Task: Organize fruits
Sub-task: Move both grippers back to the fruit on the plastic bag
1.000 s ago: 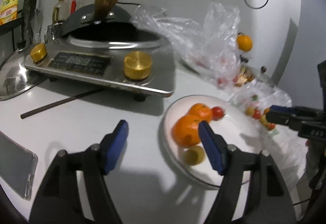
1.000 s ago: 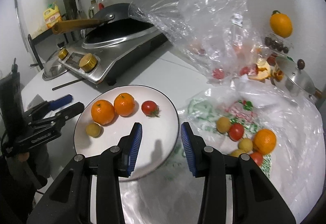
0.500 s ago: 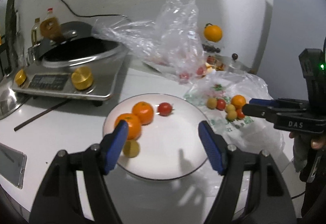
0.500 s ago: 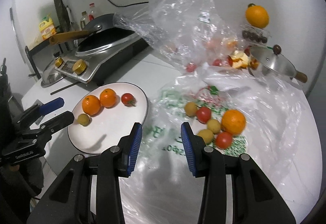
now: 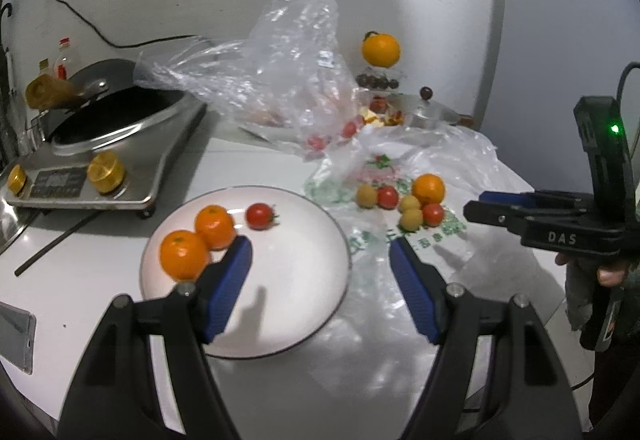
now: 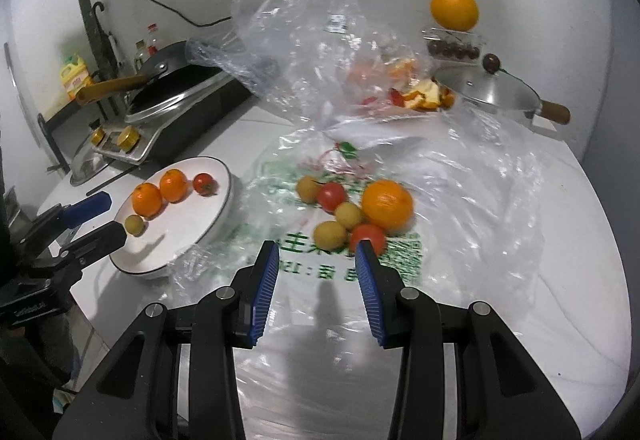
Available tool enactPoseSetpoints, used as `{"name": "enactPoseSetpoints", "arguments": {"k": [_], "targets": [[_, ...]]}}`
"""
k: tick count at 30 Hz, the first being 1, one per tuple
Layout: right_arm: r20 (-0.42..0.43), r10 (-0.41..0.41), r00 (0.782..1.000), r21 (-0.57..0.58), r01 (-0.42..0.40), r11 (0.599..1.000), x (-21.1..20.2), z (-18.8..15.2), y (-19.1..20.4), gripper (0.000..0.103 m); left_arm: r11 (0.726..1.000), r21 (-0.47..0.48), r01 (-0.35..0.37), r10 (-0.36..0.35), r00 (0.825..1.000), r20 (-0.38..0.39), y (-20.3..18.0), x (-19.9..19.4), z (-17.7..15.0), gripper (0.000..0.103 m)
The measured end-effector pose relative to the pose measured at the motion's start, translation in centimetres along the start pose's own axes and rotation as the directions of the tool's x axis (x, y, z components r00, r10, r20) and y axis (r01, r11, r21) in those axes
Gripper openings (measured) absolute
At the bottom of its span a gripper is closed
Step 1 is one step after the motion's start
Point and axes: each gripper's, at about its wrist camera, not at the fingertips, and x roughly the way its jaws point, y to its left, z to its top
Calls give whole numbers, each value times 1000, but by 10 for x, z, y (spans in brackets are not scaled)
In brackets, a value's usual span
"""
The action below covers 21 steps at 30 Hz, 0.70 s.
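Here your right tool (image 6: pixel 316 256), open and empty, sits just short of the yellow fruit (image 6: pixel 329 235) straight ahead; your left tool (image 5: pixel 320 252), also open and empty, hovers over the plate (image 5: pixel 304 280).

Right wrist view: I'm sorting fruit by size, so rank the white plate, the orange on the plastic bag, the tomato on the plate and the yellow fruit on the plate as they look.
1. white plate
2. orange on the bag
3. Tomato on the plate and yellow fruit on the plate: look alike, not ranked.
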Motion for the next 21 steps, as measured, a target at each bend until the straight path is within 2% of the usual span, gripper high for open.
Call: {"name": "enactPoseSetpoints", "arguments": {"k": [6, 21], "targets": [[3, 5, 1000, 19, -5, 1000, -1, -3, -18, 42, 1000, -3, 6, -6, 1000, -14, -16, 10, 4, 73], [8, 33, 999, 19, -33, 999, 11, 4, -52, 43, 998, 60, -4, 8, 999, -53, -54, 40, 11, 73]]}}
